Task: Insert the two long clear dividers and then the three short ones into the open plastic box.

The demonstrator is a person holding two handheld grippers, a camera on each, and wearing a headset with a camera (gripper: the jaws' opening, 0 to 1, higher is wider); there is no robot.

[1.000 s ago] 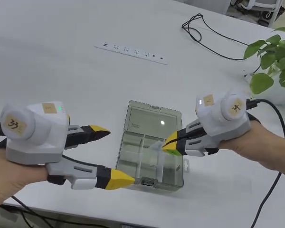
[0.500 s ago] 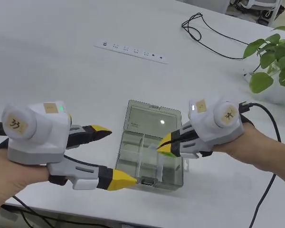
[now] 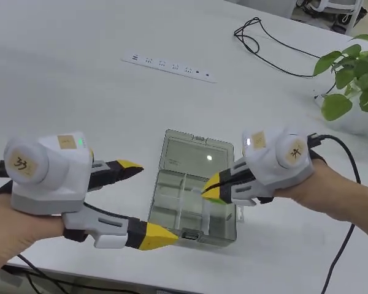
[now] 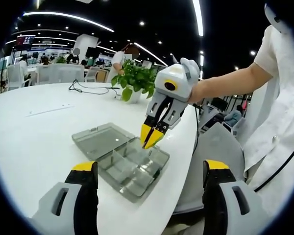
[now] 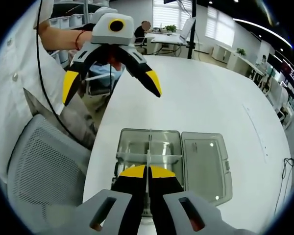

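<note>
The clear plastic box (image 3: 172,211) lies open near the table's front edge, with its lid (image 3: 196,156) folded flat behind it. Clear dividers stand inside it (image 5: 161,156). My right gripper (image 3: 211,187) hovers over the box's right half, shut on a thin clear divider (image 5: 148,147) held edge-on above the compartments. My left gripper (image 3: 144,201) stands open to the left of the box, with nothing between its jaws. From the left gripper view, the right gripper (image 4: 151,136) points down at the box (image 4: 112,169).
A white power strip (image 3: 170,66) lies at the back, and a black cable (image 3: 264,43) loops at the back right. A potted plant (image 3: 352,73) stands at the right edge. A grey mesh chair (image 5: 44,161) sits beyond the table's front edge (image 3: 190,275).
My right gripper has moved left and slightly down, so its tips with the divider are over the box. The left gripper has barely shifted.
</note>
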